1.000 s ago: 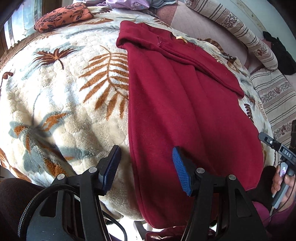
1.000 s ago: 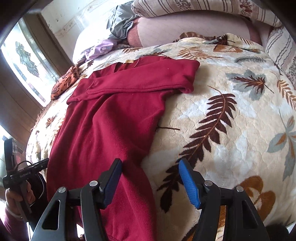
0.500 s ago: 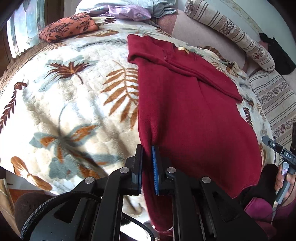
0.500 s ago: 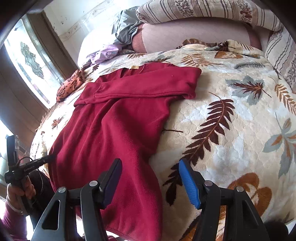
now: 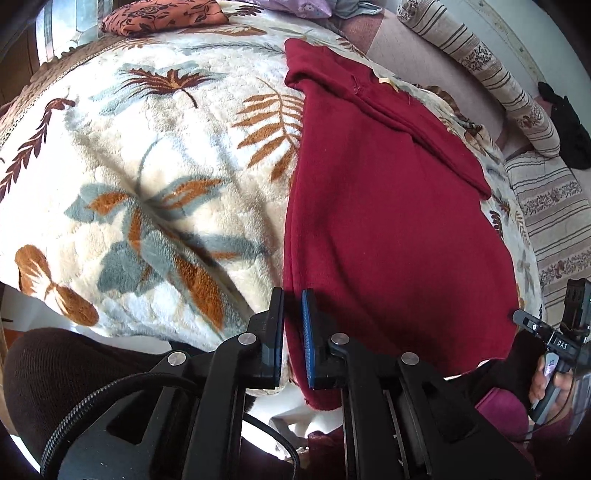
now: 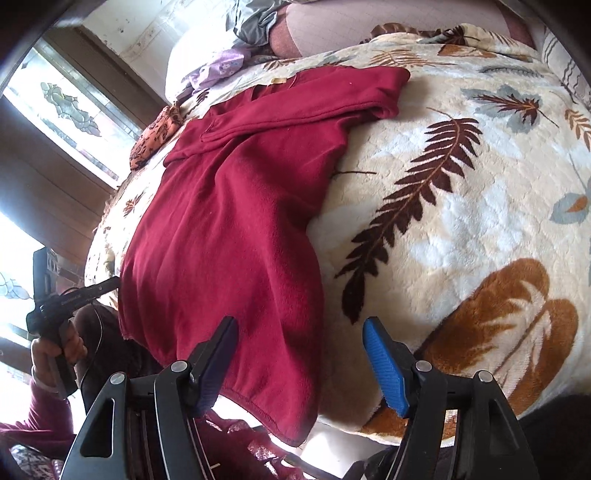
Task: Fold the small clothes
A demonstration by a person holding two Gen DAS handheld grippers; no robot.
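The red fleece top (image 5: pixel 388 221) lies flat on the bed's leaf-print blanket (image 5: pixel 147 177), hem hanging over the near edge. Soft, light and limp, it is best taken at the hem corners. The left hand-held gripper (image 5: pixel 293 332) pinches its side edge, jaws just eased slightly. The right hand-held gripper (image 6: pixel 301 363) stands wide, widening, straddling the opposite hem corner without pressing.

The bed (image 5: pixel 155 155) carries a cream plush blanket (image 6: pixel 461 221) with brown, orange and grey-blue leaves. On it lies a red garment (image 5: pixel 388 229) — spread flat, running away from both grippers, its near hem hanging over the bed edge. Far beyond the left gripper, at the back edge, lie an orange patterned cloth (image 5: pixel 162 18) and a lilac cloth (image 6: pixel 218 66).
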